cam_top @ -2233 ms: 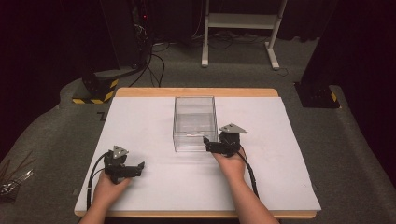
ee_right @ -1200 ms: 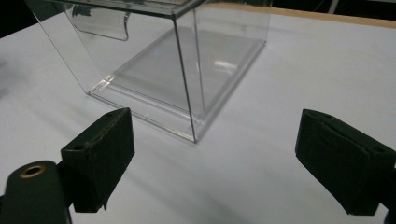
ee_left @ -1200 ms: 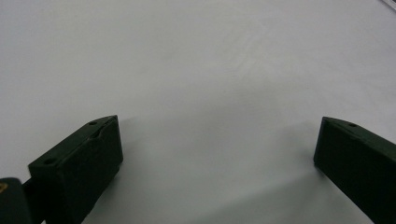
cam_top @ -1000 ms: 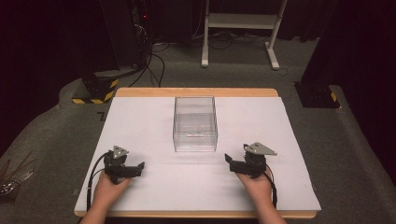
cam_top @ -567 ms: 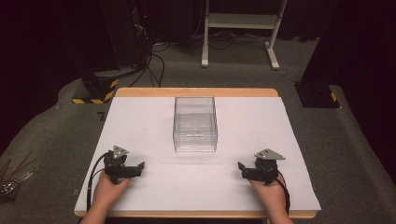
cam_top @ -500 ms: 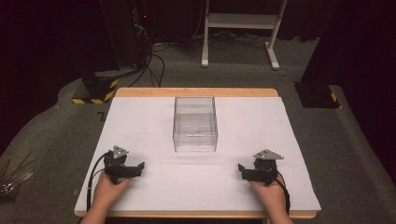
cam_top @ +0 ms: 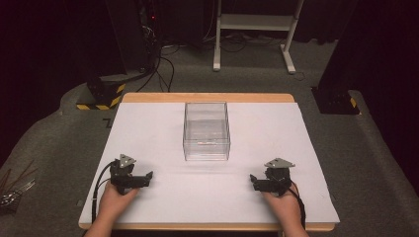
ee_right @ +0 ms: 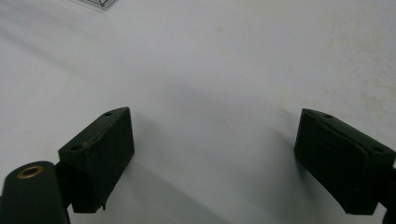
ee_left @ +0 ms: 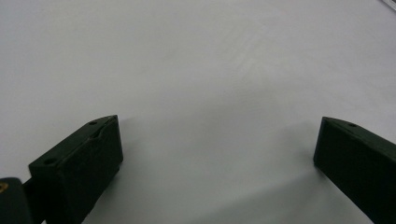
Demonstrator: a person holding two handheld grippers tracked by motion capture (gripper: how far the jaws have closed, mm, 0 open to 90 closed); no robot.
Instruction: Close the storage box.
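Observation:
A clear plastic box [cam_top: 206,131] stands open-topped in the middle of the white table [cam_top: 276,128], with nothing visible inside. My left gripper [cam_top: 148,177] rests near the front left, held by a hand, pointing right toward the centre. My right gripper [cam_top: 253,180] rests near the front right, pointing left. In the left gripper view the left gripper [ee_left: 217,154] has its jaws wide apart over bare white surface. The right gripper [ee_right: 212,149] in the right gripper view is likewise open with nothing between the jaws. A corner of the box [ee_right: 95,3] peeks in at that view's top left.
The table has a wooden rim [cam_top: 207,97] at the far edge. Beyond it on the grey floor are a white stand [cam_top: 252,24], cables [cam_top: 163,64] and a black-and-yellow striped base [cam_top: 101,94]. A dark post base [cam_top: 336,98] stands at the right.
My right gripper drew back from the box's front right corner to the front right of the table and has now settled. The left gripper has stayed put.

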